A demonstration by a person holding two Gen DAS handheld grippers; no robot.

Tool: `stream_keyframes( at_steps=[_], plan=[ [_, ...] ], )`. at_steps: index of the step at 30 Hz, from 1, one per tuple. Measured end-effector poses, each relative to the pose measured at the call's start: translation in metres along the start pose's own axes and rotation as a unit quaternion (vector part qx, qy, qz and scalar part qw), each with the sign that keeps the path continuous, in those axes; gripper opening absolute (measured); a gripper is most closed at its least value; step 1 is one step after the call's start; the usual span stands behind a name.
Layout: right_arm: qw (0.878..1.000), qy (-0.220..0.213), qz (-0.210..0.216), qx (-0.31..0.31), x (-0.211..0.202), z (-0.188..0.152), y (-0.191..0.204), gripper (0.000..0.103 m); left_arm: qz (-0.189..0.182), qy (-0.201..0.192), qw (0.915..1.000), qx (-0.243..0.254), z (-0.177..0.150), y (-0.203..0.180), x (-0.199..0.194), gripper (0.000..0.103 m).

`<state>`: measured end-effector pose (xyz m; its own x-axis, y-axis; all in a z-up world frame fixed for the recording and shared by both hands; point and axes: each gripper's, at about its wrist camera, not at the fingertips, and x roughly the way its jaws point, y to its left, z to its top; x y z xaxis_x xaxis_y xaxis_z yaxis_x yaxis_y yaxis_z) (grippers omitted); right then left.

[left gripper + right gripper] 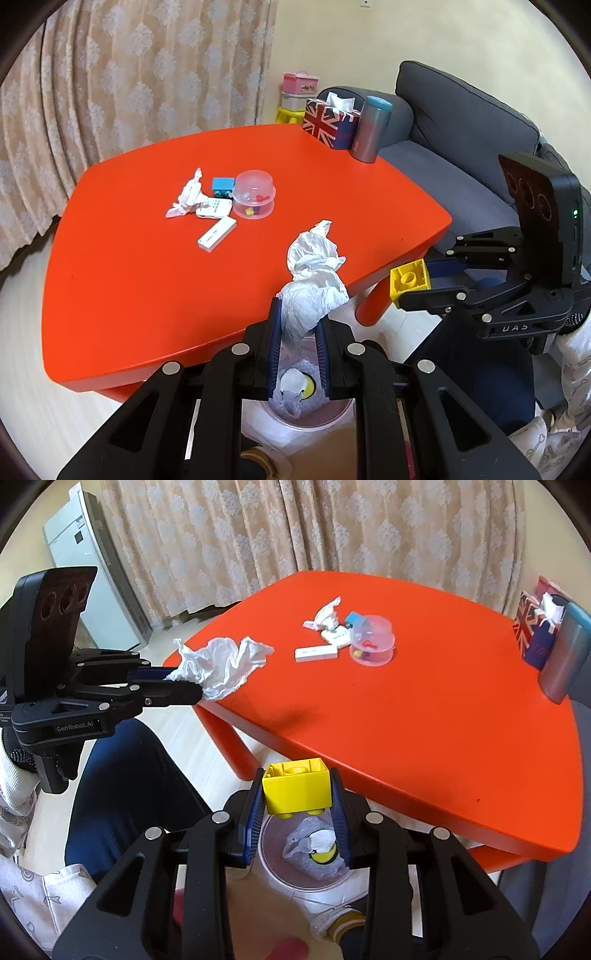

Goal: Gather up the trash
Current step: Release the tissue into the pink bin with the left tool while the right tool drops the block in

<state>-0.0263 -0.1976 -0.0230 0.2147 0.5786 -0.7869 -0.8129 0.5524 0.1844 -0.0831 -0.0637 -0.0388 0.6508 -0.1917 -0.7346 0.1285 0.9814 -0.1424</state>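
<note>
**Two grippers, both loaded, over the bin**

One red table (155, 288) filled most of both views, with a grey sofa (461, 122) behind its far corner. On the floor beside the table's near edge stood a pale round bin (280, 878), already holding crumpled clear plastic and something yellow. The left gripper (298, 325) hung above that bin, its blue-padded fingers (275, 332) closed narrowly on a crumpled white tissue (314, 273) that stuck up past the fingertips. The right gripper (297, 794) was also above the bin, fingers (341, 812) clamped on a yellow toy brick (295, 786). On the tabletop, well apart from both, lay a second crumpled tissue (186, 195), touching a white remote (214, 207); near it were a clear domed container (255, 194), another white remote (217, 234) and a small blue block (222, 185). At the far corner stood a flag-printed tissue box (325, 122) beside a grey tumbler (371, 129).
</note>
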Motion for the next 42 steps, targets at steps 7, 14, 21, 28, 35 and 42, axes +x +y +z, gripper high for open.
stream_keyframes(
  at_steps=[7,14,21,28,35,42],
  plan=[
    [1.000,-0.002,0.009,0.003,0.007,0.000,-0.002,0.065,-0.002,0.004,1.0000,-0.002,0.003,0.003,0.006,0.017],
    [1.000,-0.016,-0.002,0.022,0.001,0.002,-0.010,0.089,-0.006,0.010,0.9999,0.000,-0.002,-0.002,0.010,0.017],
    [0.999,-0.017,-0.026,0.032,-0.004,0.002,-0.016,0.099,-0.012,0.018,0.9997,0.007,-0.005,-0.010,0.015,0.017],
    [0.997,-0.033,-0.050,0.049,-0.019,0.000,-0.027,0.099,-0.020,0.030,0.9992,0.016,-0.008,-0.017,0.022,0.017],
    [0.994,-0.047,-0.067,0.069,-0.032,-0.003,-0.044,0.099,-0.027,0.049,0.9980,0.030,-0.010,-0.031,0.038,0.018],
    [0.992,-0.052,-0.071,0.088,-0.038,-0.009,-0.057,0.099,-0.028,0.031,0.9988,0.026,-0.005,-0.034,0.044,0.090]
  ],
)
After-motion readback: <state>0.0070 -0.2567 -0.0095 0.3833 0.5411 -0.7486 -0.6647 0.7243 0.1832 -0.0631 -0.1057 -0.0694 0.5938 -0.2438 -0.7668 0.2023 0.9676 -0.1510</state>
